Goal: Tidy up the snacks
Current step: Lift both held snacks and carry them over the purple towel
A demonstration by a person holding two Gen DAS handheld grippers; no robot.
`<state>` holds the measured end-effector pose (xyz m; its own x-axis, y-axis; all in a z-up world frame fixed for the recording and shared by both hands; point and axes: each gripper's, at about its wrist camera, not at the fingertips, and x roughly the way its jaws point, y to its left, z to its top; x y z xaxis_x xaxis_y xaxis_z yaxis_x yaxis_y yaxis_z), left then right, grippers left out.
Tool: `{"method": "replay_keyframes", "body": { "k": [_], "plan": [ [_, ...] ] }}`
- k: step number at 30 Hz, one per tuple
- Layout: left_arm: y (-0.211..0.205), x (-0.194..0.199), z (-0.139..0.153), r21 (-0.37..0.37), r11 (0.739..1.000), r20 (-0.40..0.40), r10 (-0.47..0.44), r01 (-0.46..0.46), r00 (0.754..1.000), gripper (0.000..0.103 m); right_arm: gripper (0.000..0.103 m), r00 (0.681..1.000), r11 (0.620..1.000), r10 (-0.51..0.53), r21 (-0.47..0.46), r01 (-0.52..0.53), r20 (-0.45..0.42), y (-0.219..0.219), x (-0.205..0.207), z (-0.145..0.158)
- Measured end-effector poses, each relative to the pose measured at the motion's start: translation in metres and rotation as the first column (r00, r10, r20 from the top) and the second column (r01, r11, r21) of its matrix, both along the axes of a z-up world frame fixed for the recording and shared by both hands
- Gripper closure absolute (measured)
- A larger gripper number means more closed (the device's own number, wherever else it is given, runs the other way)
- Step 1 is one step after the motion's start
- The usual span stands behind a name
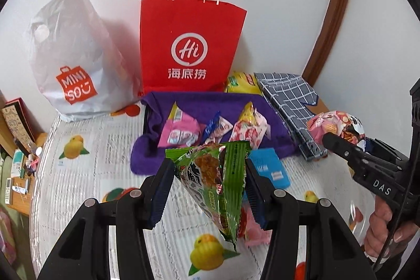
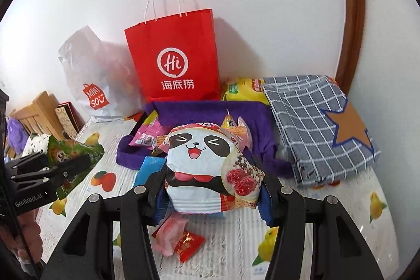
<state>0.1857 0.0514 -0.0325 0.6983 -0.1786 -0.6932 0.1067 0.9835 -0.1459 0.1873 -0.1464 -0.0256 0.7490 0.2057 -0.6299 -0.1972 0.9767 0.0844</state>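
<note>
The left gripper is clamped on a green snack packet, its blue-padded fingers pressing both sides while the packet's lower corner hangs below them, clear of the fruit-print table cover. The right gripper grasps a puffy panda-print snack bag between its own pads, held up off the table; in the left wrist view that bag sits off to the right of the left gripper, and a hand is wrapped around the handle there.

Just ahead of both grippers lies a purple towel with several small packets on it: a pink packet, a blue-edged sachet and a pink-and-white floral packet. A light blue packet rests at the towel's near edge, right of the green packet. Directly under the right gripper lie a pink wrapped snack and a small red packet, touching each other.

Beyond the towel a red paper bag stands upright against the wall, with a white Miniso plastic bag to its left. To its right sits a yellow packet, beside a folded grey checked cloth bearing a brown star.
</note>
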Motion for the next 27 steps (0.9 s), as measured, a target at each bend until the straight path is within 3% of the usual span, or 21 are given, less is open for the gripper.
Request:
{"method": "replay_keyframes", "body": {
  "k": [14, 27],
  "plan": [
    [-0.012, 0.059, 0.019, 0.017, 0.998, 0.017, 0.059, -0.059, 0.998, 0.053, 0.049, 0.996, 0.995, 0.091, -0.034, -0.091, 0.017, 0.004, 0.068, 0.018],
    [0.006, 0.100, 0.018, 0.015, 0.998, 0.006, 0.067, -0.067, 0.998, 0.052, 0.049, 0.998, 0.998, 0.060, 0.011, -0.060, 0.004, 0.009, 0.119, 0.016]
  ]
}}
